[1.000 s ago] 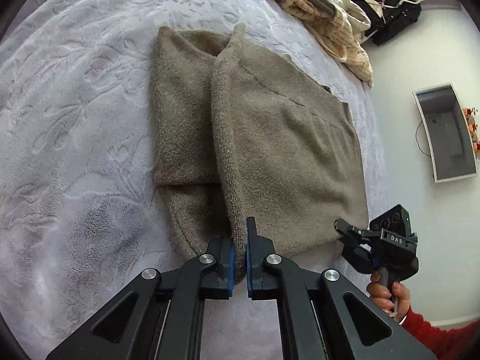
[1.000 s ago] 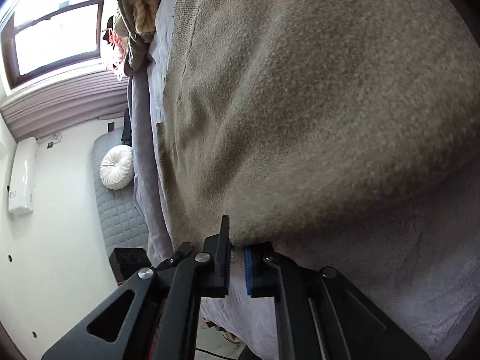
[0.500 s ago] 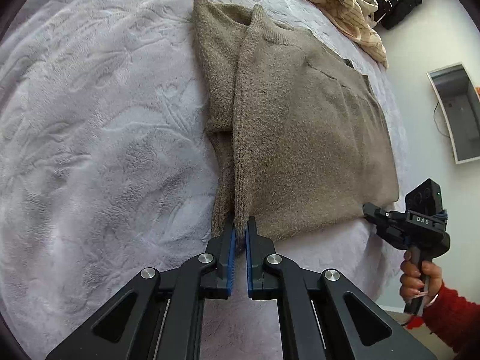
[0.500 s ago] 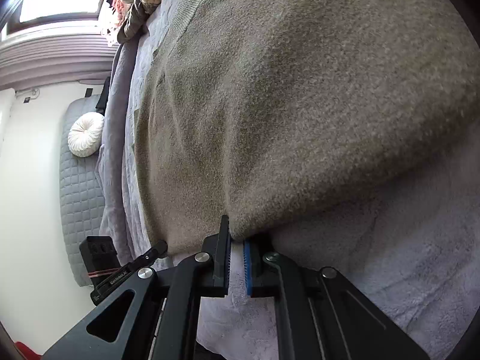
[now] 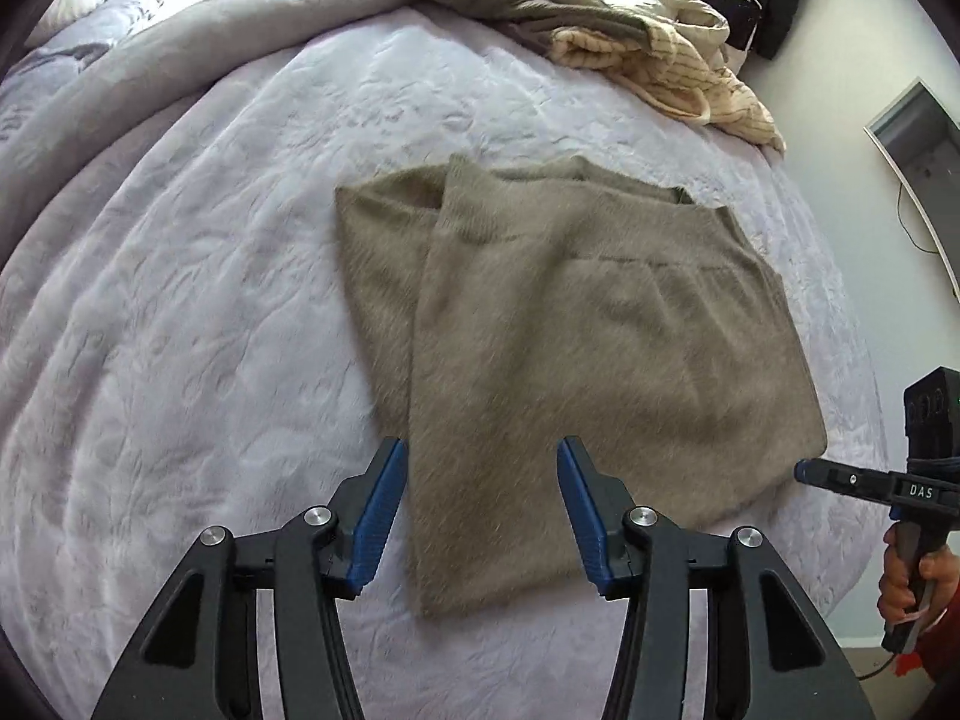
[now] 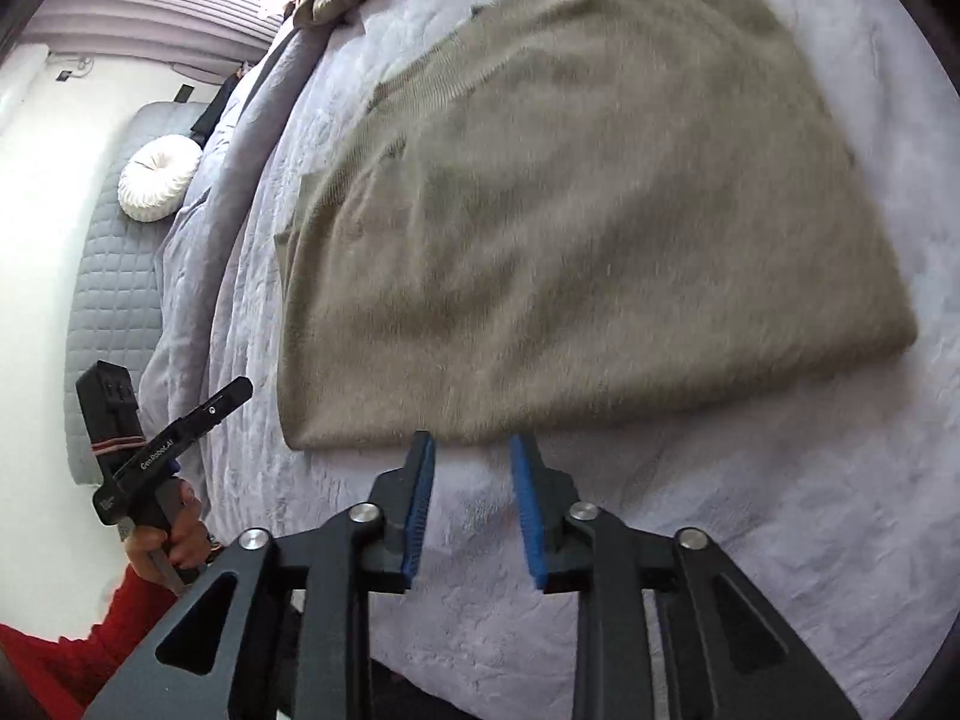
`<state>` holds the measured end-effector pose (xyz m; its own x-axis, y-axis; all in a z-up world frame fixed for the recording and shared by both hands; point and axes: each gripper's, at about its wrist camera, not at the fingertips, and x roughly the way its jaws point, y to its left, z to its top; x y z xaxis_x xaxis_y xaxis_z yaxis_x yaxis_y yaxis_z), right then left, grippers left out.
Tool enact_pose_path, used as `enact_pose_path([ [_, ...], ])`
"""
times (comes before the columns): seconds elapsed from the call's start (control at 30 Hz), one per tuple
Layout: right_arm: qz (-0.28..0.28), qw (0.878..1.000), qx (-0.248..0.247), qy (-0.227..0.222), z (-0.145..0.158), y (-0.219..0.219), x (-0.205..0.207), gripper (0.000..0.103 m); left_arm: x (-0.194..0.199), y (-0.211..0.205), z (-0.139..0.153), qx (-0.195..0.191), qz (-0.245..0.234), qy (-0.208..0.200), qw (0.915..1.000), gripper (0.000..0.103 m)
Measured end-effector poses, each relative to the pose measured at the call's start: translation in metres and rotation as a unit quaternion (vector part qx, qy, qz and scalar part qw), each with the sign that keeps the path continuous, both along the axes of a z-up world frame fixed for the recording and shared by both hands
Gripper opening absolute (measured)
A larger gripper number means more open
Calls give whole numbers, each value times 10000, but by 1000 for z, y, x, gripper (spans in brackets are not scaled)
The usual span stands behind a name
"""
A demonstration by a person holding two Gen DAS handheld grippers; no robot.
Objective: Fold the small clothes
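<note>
A folded olive-brown knit garment (image 5: 570,324) lies flat on the pale lilac bedspread (image 5: 180,312), seen too in the right wrist view as the knit garment (image 6: 600,210). My left gripper (image 5: 483,450) hovers above its near corner, jaws opening, pads clear of the cloth. My right gripper (image 6: 471,444) hangs just off the garment's near edge, jaws opening, nothing pinched between them. Each gripper shows in the other's view: the right gripper (image 5: 807,471) at the far right, the left gripper (image 6: 240,387) at the left, each held by a hand in a red sleeve.
A heap of cream and olive clothes (image 5: 630,42) lies at the far end of the bed. A grey quilted headboard (image 6: 108,276) with a round white cushion (image 6: 159,180) stands beside the bed. The bed edge drops off near the right gripper, by a white wall.
Both grippers have let go of the garment's edge, opened and lifted away. The garment now lies flat and folded on the bedspread.
</note>
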<state>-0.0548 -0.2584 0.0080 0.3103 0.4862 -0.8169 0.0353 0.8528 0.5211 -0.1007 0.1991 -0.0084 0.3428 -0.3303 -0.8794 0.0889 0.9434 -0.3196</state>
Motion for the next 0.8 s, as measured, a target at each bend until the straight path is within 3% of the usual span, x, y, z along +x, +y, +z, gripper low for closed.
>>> enact_pose_path([
  [0.1,-216,9967,-705,-329,16,-17,36,38,33,-20,7,-94,-59,-187,9998,53],
  [0.2,-444,9915,-1060,-613,24,-34,74,38,60,-35,9,-225,-124,-299,9992,53],
  [0.27,-450,9906,-1038,-767,27,-41,98,33,75,-50,6,-325,-202,-336,9987,53],
  [0.33,-356,9912,-965,-828,25,-41,118,19,87,-64,-4,-405,-295,-276,9984,53],
  [0.5,-252,9885,-1327,-683,-3,-41,152,18,109,-66,-51,59,20,-7,10000,52],
  [0.57,-342,9886,-1315,-656,-15,-50,156,4,112,-53,-62,-146,185,-33,9997,52],
  [0.67,-580,9912,-961,-697,-20,-71,157,0,115,-41,-63,-361,293,13,9989,52],
  [0.8,-892,9891,-926,-719,-13,-91,151,0,111,-34,-51,-93,287,-50,9995,53],
])
